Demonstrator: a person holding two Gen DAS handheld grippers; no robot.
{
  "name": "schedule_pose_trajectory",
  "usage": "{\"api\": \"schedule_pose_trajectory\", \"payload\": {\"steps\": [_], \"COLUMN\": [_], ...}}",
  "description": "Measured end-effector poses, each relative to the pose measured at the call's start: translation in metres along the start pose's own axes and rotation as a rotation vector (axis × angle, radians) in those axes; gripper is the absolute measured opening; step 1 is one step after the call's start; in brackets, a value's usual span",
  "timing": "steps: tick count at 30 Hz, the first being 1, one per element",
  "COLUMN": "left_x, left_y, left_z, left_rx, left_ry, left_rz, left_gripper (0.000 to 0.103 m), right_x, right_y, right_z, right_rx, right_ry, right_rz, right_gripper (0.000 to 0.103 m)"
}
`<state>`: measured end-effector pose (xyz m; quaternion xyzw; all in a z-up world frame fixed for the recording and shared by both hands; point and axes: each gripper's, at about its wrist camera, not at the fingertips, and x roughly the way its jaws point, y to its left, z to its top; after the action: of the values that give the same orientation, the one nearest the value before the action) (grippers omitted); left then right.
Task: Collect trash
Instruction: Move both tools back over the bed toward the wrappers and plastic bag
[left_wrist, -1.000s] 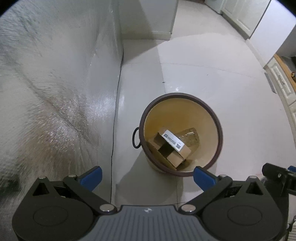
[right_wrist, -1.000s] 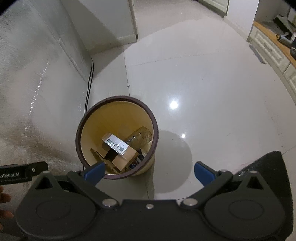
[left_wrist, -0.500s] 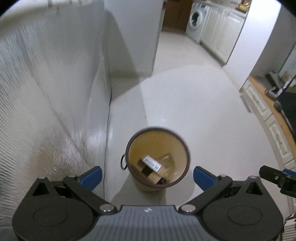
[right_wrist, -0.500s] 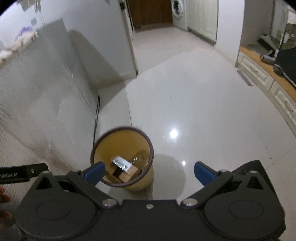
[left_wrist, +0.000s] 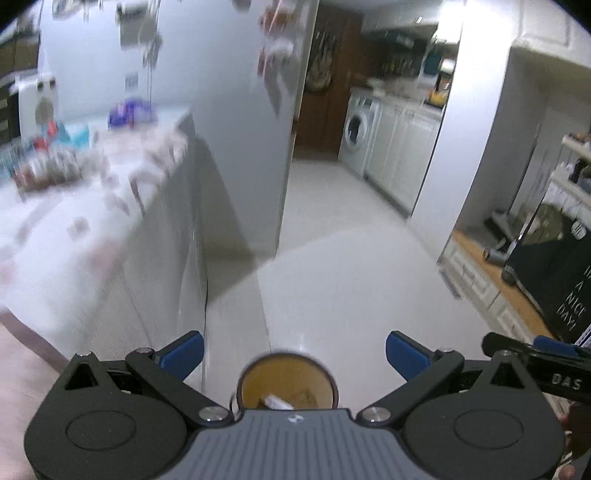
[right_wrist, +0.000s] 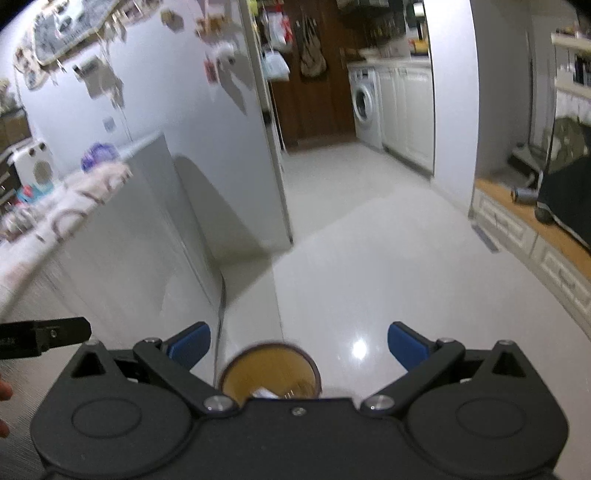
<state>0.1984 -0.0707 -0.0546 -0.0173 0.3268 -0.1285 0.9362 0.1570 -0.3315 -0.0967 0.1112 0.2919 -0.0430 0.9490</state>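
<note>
A yellow trash bin with a dark rim (left_wrist: 288, 380) stands on the white floor beside a counter, low in the left wrist view, partly hidden by the gripper body. It holds a cardboard box with a white label (left_wrist: 277, 401). It also shows in the right wrist view (right_wrist: 269, 374). My left gripper (left_wrist: 294, 352) is open and empty, high above the bin. My right gripper (right_wrist: 299, 347) is open and empty, also high above it.
A counter (left_wrist: 74, 236) with blurred small items runs along the left. A grey fridge (left_wrist: 236, 110) stands behind it. A washing machine (right_wrist: 364, 107) and white cabinets (right_wrist: 406, 110) are at the back. A low wooden bench (right_wrist: 535, 236) is on the right.
Both grippers have risen and tilted up from looking down into the bin. The bin has shrunk and slid to the bottom of both views. The counter top and kitchen have come into view.
</note>
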Motion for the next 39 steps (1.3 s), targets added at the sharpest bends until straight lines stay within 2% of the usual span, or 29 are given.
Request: {"api": "schedule_pose_trajectory", "payload": {"steps": [5, 10, 15, 21, 27, 32, 35, 39], "left_x": [-0.057, -0.101, -0.129, -0.146, -0.139, -0.109, -0.081, -0.037], "left_y": [0.002, 0.021, 0.055, 0.119, 0.184, 0.226, 0.248, 0.279], "left_z": [0.028, 0.054, 0.077, 0.110, 0.145, 0.174, 0.188, 0.198], "left_rx": [0.044, 0.079, 0.089, 0.076, 0.011, -0.032, -0.062, -0.152], "left_ry": [-0.134, -0.229, -0.276, -0.314, -0.318, -0.311, -0.282, -0.235], "left_rz": [0.015, 0.056, 0.131, 0.219, 0.289, 0.307, 0.297, 0.234], "left_gripper": [0.103, 0.103, 0.103, 0.103, 0.103, 0.103, 0.103, 0.103], "right_x": [-0.037, -0.055, -0.064, -0.059, -0.043, -0.020, -0.002, 0.026], "right_y": [0.021, 0.050, 0.094, 0.155, 0.211, 0.256, 0.279, 0.310], "right_z": [0.024, 0.050, 0.074, 0.100, 0.116, 0.127, 0.133, 0.141], "right_rx": [-0.032, -0.061, -0.104, -0.156, -0.171, -0.179, -0.185, -0.207], "right_ry": [-0.102, -0.172, -0.221, -0.254, -0.256, -0.235, -0.209, -0.171], "right_rz": [0.028, 0.082, 0.148, 0.241, 0.312, 0.357, 0.384, 0.403], "right_gripper": [0.103, 0.103, 0.103, 0.103, 0.103, 0.103, 0.103, 0.103]}}
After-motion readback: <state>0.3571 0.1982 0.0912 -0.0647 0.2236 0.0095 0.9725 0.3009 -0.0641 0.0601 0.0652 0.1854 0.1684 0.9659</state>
